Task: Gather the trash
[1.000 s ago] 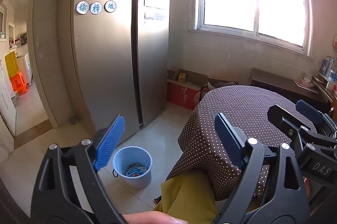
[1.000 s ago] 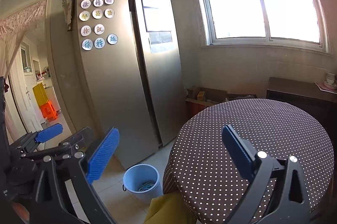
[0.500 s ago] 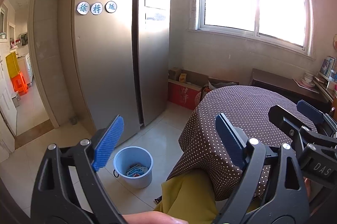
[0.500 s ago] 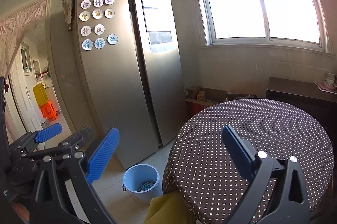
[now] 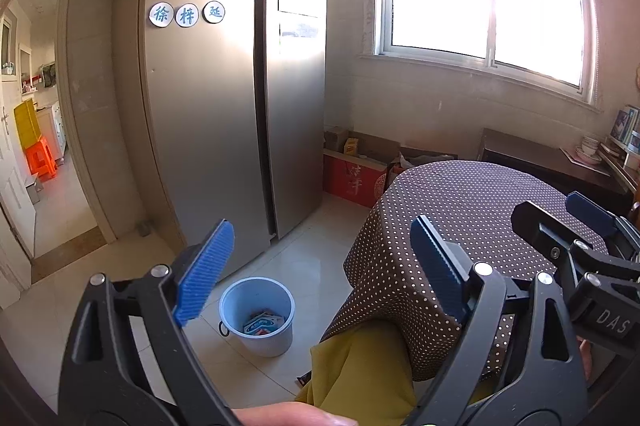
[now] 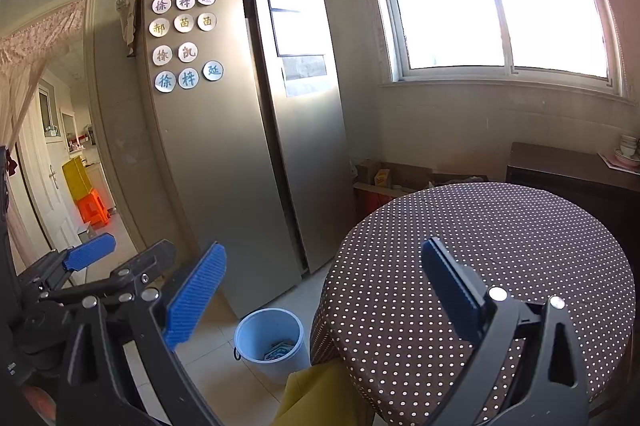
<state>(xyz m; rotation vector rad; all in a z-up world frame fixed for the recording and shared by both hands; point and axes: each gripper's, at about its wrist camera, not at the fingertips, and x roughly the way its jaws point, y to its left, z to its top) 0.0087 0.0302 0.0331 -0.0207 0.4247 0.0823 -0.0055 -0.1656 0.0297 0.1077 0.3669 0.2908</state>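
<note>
A light blue bucket point(image 5: 258, 316) stands on the tiled floor beside the round table point(image 5: 472, 226); it also shows in the right wrist view point(image 6: 272, 342). Wrappers point(image 5: 262, 324) lie in its bottom. My left gripper point(image 5: 320, 266) is open and empty, held above the floor near the table's edge. My right gripper point(image 6: 324, 290) is open and empty, held above the table's near left edge. Each gripper shows at the side of the other's view: the right one point(image 5: 580, 226) and the left one point(image 6: 92, 258).
A tall steel fridge point(image 5: 224, 86) stands behind the bucket. The table wears a brown dotted cloth point(image 6: 480, 266) over a yellow one point(image 5: 360, 366). Cardboard boxes point(image 5: 356, 170) sit under the window. A dark cabinet point(image 6: 572, 178) is at the right. A doorway point(image 5: 36, 166) opens at the left.
</note>
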